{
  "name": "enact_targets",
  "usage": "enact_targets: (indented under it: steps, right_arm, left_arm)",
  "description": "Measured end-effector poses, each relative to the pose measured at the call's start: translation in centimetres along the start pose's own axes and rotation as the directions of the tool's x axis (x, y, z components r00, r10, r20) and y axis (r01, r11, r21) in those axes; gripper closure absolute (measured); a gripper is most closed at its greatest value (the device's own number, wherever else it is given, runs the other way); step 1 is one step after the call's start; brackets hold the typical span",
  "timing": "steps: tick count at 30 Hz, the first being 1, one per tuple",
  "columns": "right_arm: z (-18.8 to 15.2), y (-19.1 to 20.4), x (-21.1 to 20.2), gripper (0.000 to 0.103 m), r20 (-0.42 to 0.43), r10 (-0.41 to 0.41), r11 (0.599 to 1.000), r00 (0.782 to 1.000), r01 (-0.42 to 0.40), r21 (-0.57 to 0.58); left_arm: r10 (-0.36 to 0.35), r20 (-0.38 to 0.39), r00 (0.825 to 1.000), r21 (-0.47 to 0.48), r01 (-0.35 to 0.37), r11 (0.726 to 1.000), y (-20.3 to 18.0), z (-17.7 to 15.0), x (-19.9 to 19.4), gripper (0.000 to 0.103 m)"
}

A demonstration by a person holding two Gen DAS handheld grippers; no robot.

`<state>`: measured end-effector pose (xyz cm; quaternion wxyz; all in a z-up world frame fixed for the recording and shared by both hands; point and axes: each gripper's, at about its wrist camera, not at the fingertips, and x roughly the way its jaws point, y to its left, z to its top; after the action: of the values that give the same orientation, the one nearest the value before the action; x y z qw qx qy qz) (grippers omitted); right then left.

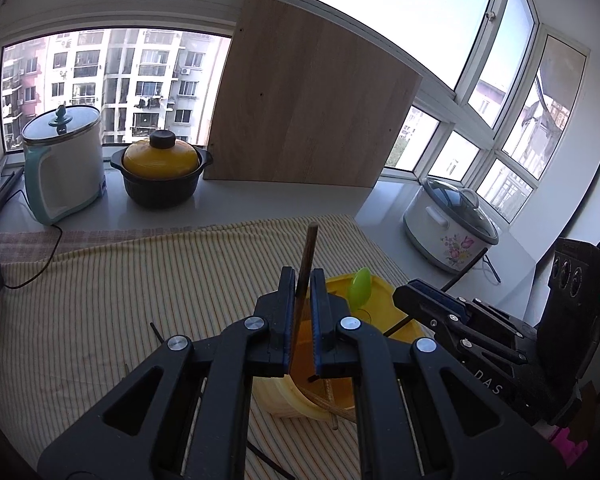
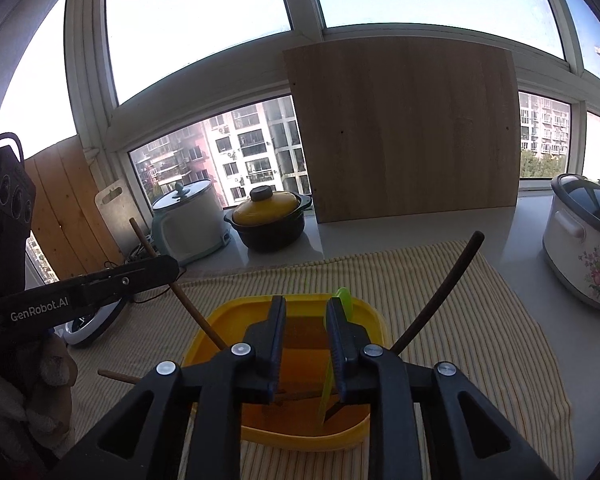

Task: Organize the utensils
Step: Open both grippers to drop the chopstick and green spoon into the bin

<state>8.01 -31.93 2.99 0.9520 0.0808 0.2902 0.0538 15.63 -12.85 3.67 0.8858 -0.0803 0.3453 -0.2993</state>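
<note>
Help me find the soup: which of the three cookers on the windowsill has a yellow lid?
The black casserole pot, standing between the white electric kettle-pot and wooden board.

You're in a home kitchen nook by a bay window. Ahead of your left claw [image 1: 302, 280], on the counter [image 1: 260, 200], stand an electric kettle [image 1: 64, 164] and a yellow-lidded pot [image 1: 162, 172]; to its right sits a flowered slow cooker [image 1: 450, 232]. Apartment blocks [image 1: 120, 76] fill the glass beyond.

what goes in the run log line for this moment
left gripper: shut on chopstick | right gripper: open over yellow bin | green spoon: in bin
</note>
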Motion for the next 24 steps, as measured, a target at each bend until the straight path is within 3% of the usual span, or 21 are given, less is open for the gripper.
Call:
enact_targets:
  steps: [9,24]
  right_arm:
    - [-0.7,1.5,-1.3,0.073,0.0,0.003,0.998,1.0,-0.003,-0.064]
    - [-3.2,5.9,-3.9,0.073,-0.042,0.109,0.981,0.993,-0.114,-0.156]
  left_arm:
    - [0.019,0.029,0.999,0.015,-0.02,1.0,0.5,-0.8,-2.0,0.094]
    - [0.134,0.028,0.991,-0.045,-0.132,0.99,6.7,-4.1,-6.6,0.094]
